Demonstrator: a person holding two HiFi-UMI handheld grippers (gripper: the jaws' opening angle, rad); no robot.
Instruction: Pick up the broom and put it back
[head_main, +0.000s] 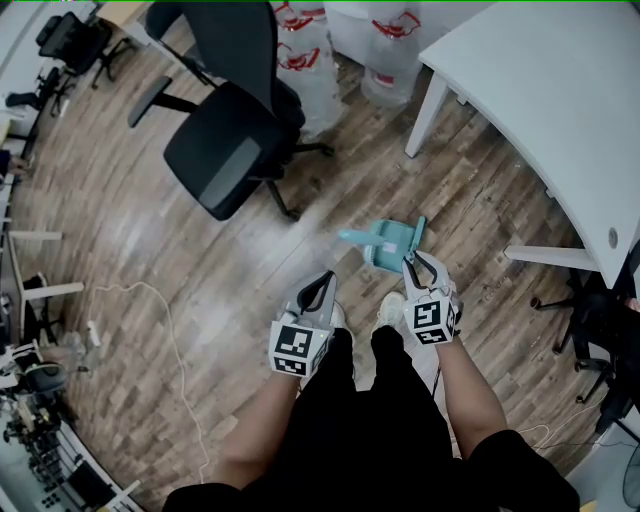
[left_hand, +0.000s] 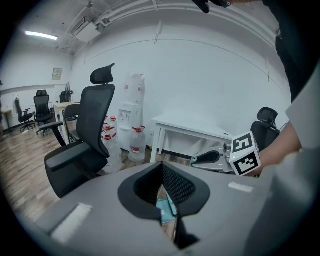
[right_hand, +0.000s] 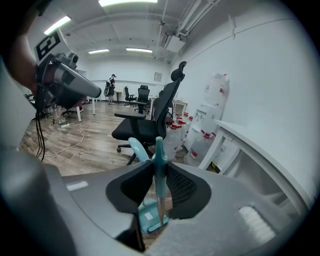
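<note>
Bright, even indoor light falls from ceiling lamps (right_hand: 60, 24), and shadows are faint and soft. In the head view the wooden floor (head_main: 200, 250) shows a pale sheen of glare. All three views bulge at the edges, with dark rounded corners. The nearest foreground in both gripper views is blurred.

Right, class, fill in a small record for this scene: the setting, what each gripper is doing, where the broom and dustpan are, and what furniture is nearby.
Setting: office room with a wood-plank floor
Right gripper: shut on the broom handle
Broom: teal, handle upright between the jaws
Left gripper: shut, holding nothing
Dustpan: teal, on the floor below the broom
Nearby: black office chair, white table, water bottles
</note>
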